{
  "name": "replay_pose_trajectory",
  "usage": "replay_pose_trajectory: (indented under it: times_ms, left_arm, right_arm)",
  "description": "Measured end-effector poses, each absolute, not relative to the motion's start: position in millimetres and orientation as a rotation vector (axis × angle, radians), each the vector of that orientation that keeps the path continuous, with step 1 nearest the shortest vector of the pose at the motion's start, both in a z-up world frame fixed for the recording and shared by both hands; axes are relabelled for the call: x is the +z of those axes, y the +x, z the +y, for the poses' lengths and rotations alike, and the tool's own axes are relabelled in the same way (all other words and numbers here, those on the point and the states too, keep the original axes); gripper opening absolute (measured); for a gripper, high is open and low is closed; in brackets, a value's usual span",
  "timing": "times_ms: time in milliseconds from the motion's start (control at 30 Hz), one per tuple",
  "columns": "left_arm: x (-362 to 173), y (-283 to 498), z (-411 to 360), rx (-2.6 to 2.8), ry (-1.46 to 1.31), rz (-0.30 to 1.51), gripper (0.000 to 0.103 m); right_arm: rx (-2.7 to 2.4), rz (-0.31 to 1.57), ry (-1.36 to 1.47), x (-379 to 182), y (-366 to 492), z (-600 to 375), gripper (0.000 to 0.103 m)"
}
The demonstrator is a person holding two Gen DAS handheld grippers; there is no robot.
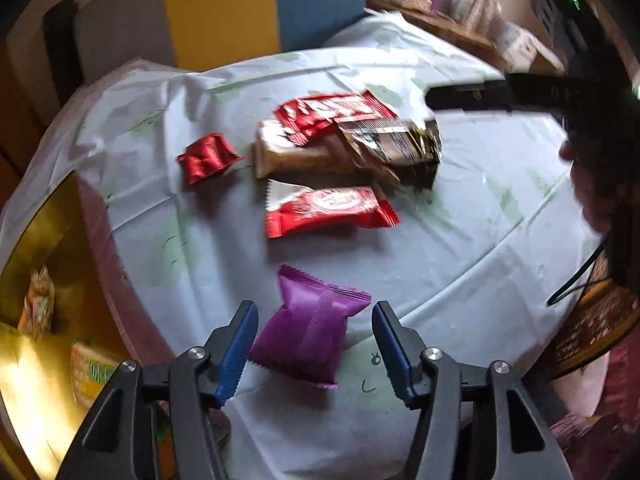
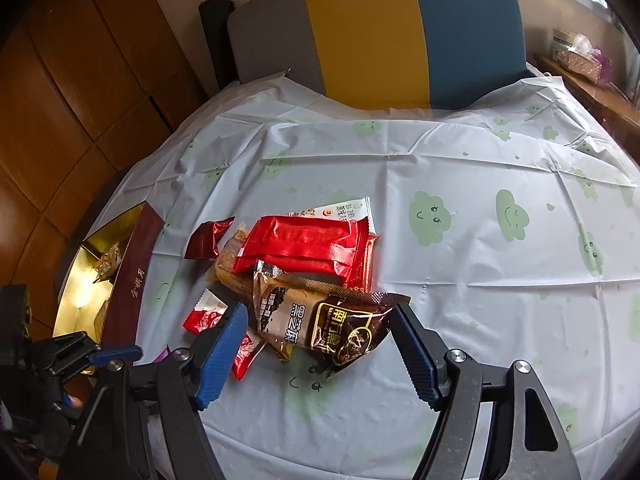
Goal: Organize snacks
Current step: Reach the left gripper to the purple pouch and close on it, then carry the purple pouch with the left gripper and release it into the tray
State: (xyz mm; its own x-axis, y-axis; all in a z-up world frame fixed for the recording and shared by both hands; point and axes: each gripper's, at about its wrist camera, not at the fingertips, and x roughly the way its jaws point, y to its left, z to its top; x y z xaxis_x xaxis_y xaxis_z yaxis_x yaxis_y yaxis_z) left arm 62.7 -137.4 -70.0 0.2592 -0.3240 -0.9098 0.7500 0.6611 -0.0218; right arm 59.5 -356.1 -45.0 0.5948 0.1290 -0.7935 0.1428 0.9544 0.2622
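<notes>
1. I saw the purple packet lying flat on the tablecloth, long axis running from 7 to 1 o'clock, crimped end pointing at 1.
2. My left gripper stood wide around it, not touching.
3. My right gripper was wide around the brown sachet.
4. The gold box sat at 9 o'clock.

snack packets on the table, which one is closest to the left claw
The purple foil snack packet. It lies between the open left claw's blue fingers, apart from the others; the red and brown packets sit in a cluster farther up the white tablecloth.
</notes>
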Motion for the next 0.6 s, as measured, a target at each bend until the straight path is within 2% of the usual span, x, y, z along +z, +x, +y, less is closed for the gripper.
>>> replay_pose_trajectory:
  times_ms: [133,200,333,400,467,600]
  left_arm:
    - [-87.0,64.3,-146.8,-0.776,0.566,1.106,0.060]
    - [-91.8,66.2,-144.4,-0.774,0.552,1.128,0.043]
    - [-85.6,61.6,-134.6,-0.774,0.456,1.088,0.039]
    - [-81.0,54.5,-128.3,-0.760,0.409,1.059,0.039]
    - [-77.0,46.9,-123.9,-0.748,0.375,1.033,0.039]
    - [-67.6,31.2,-109.8,-0.743,0.312,1.003,0.039]
  right_arm:
    - [-0.001,0.934,0.316,-44.0,59.5,-355.6,0.075]
    - [0.020,0.928,0.310,-42.4,59.0,-352.8,0.075]
    - [0.142,0.919,0.250,-39.2,58.6,-330.8,0.073]
    - [0.201,0.936,0.198,-41.3,60.1,-316.3,0.063]
    - [0.246,0.960,0.156,-44.1,62.6,-303.0,0.059]
    - [0.333,1.013,0.031,-53.9,71.9,-268.5,0.058]
